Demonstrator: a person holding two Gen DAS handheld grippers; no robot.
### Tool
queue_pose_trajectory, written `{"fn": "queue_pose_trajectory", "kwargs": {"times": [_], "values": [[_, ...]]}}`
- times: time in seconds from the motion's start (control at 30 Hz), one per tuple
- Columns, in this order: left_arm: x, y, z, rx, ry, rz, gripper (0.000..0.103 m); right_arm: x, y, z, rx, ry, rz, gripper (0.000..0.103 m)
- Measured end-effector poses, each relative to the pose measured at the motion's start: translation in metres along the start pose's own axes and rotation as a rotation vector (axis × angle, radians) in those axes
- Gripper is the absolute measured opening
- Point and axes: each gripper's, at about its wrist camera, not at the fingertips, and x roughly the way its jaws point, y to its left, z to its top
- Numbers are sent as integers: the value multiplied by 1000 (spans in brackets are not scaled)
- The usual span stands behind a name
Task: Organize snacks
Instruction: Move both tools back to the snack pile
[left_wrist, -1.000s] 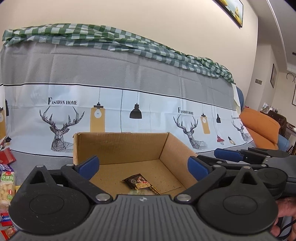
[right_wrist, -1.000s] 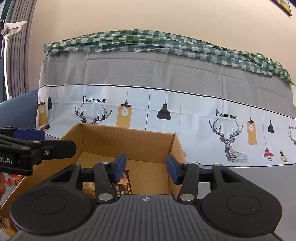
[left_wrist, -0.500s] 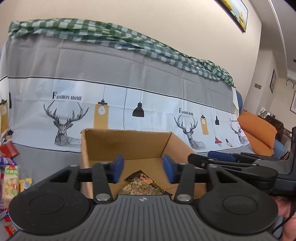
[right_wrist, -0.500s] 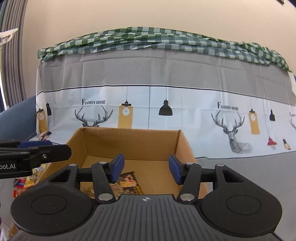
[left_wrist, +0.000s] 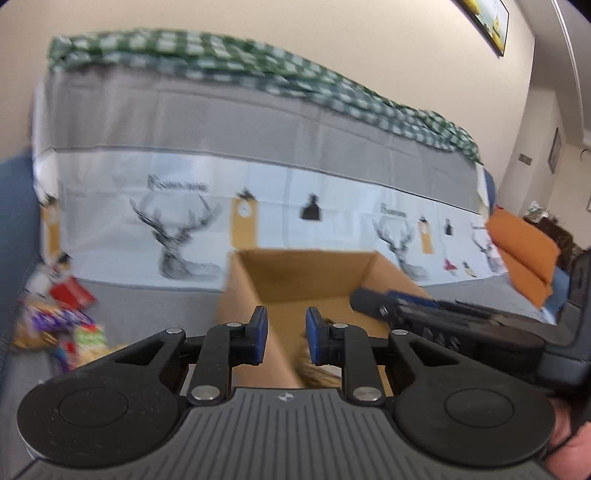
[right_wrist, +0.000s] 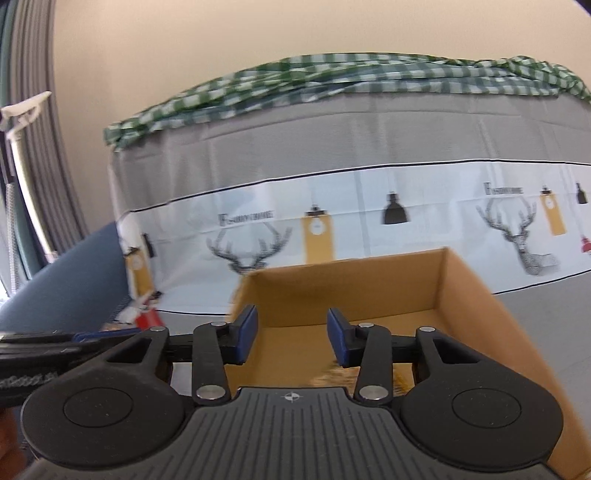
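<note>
Snacks (left_wrist: 55, 325) lie in a loose, colourful heap on the grey cover at the far left of the left wrist view, well apart from the cardboard box (left_wrist: 306, 273) (the frame is blurred, so no packet can be read). The box stands open-topped in front of the deer-print cloth (left_wrist: 177, 229), with a green checked cloth (right_wrist: 332, 77) bunched along the top above it. The left gripper (left_wrist: 283, 334) hangs over the box's left wall, which runs up between its blue pads; the fingers stand a narrow gap apart, holding nothing. Something brownish shows inside the box below them, too smeared to name. The right gripper (right_wrist: 291, 339) hovers over the box interior, fingers apart and empty. An orange cushion (left_wrist: 524, 258) sits at the far right.
</note>
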Motion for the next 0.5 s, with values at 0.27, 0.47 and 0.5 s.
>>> {"fn": "queue_pose_trajectory", "kwargs": {"times": [0.27,0.47,0.5], "values": [[-24,82,-15,-189,-42,133,24,6,62,-10,-20,15,102,43],[-20,114,-17,-313,19,180,24,20,102,-19,-40,48,168,43],[-20,118,-17,-320,22,183,24,23,107,-21,-40,58,176,43]]}}
